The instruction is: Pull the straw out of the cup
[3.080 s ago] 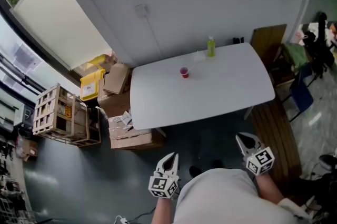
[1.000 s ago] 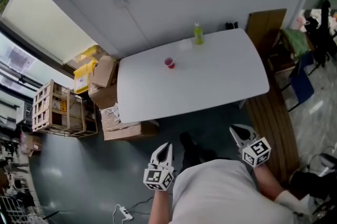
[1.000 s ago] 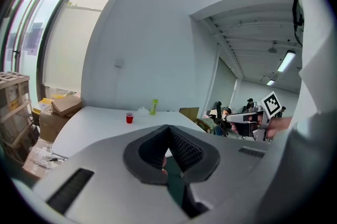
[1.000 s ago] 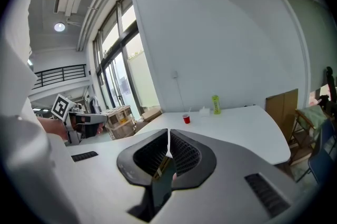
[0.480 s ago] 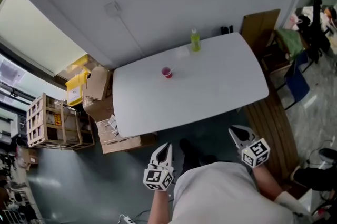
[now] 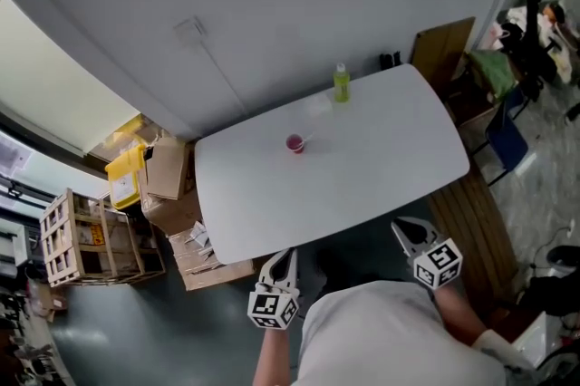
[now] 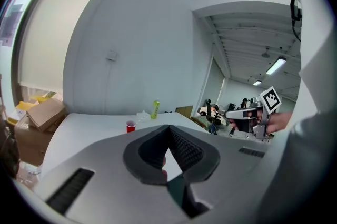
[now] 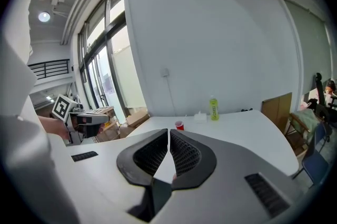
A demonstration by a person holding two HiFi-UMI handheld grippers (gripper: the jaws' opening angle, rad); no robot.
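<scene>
A small red cup (image 6: 295,143) with a pale straw (image 6: 305,139) leaning out to the right stands on the white table (image 6: 381,167), towards its far left. In the left gripper view the cup (image 7: 130,125) is far ahead of my left gripper (image 7: 168,128); in the right gripper view the cup (image 8: 179,125) is far ahead of my right gripper (image 8: 168,131). Both grippers are short of the table's near edge, the left gripper (image 6: 286,255) and the right gripper (image 6: 401,229), well apart from the cup. Each has its jaws shut on nothing.
A green bottle (image 6: 341,83) and a small white object (image 6: 317,106) stand at the table's far edge by the wall. Cardboard boxes (image 6: 172,171) and a wooden crate (image 6: 77,239) sit left of the table. A brown board (image 6: 441,49) and a chair (image 6: 501,144) are to the right.
The table has come nearer in the head view as the person walks up to it. Both grippers have moved forward with the person, still shut.
</scene>
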